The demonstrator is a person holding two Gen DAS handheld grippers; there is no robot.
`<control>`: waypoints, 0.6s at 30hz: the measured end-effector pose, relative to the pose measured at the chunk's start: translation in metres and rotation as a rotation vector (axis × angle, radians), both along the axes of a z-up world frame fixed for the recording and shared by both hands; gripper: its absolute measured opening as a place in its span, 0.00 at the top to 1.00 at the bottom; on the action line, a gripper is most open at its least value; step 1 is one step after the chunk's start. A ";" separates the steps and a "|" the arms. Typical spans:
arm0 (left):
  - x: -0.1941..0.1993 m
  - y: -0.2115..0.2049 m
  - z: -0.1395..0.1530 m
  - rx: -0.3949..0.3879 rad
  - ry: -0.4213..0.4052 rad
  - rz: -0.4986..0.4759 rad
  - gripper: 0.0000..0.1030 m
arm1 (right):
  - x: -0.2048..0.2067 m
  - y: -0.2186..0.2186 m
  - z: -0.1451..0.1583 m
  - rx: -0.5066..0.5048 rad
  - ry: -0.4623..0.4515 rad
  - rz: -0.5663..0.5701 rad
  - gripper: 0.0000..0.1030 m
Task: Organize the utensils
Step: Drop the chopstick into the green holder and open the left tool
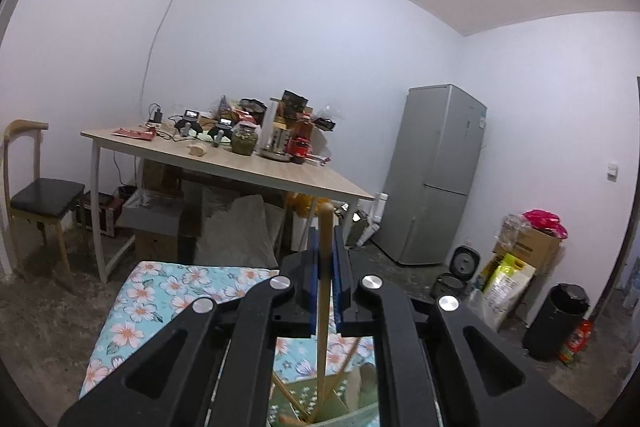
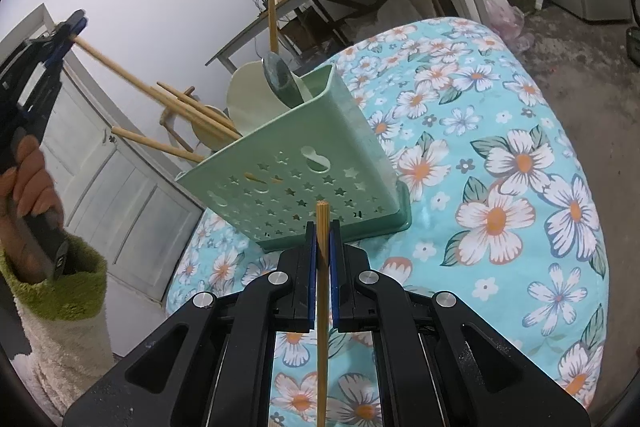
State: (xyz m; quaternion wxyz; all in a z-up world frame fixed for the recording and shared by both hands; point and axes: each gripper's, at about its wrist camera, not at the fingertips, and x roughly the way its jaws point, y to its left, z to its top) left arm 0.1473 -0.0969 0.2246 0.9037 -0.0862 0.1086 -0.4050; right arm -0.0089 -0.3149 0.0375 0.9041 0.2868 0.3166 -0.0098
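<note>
Wooden handles fill both of your tools. Your left tool [image 1: 325, 247] is closed on the end of a long wooden utensil [image 1: 323, 291] whose shaft runs down into the green holder [image 1: 340, 407] seen at the bottom of the left wrist view; the right wrist view shows that same tool [image 2: 74, 25], gripped by your hand [image 2: 28, 179] in a green-cuffed sleeve [image 2: 60, 291], clamped on the handle tip up at the left, with the utensil [image 2: 120, 69] slanting down into the holder. Your right tool [image 2: 323, 239] is closed on a thin bamboo stick [image 2: 322, 307] that stands upright between the blue pads [image 2: 311, 287], its top just in front of the holder's star-perforated wall. That holder [image 2: 304, 163] sits tilted on the floral cloth [image 2: 500, 187] of the table and contains several wooden handles [image 2: 192, 111], a pale spatula [image 2: 248, 99] and a dark green spoon [image 2: 280, 77]. Behind it stands a cluttered wooden table [image 1: 256, 167], with a grey fridge [image 1: 436, 175] beside it.
</note>
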 end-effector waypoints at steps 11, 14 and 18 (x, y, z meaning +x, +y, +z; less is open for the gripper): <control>0.035 -0.022 -0.055 0.081 0.123 0.009 0.93 | 0.001 -0.001 0.000 0.005 0.001 0.000 0.96; 0.035 -0.021 -0.061 0.095 0.141 0.003 0.80 | 0.000 -0.001 0.002 0.003 -0.004 -0.001 0.96; 0.030 -0.012 -0.059 0.088 0.126 0.009 0.61 | -0.001 0.002 0.006 -0.005 -0.010 -0.005 0.96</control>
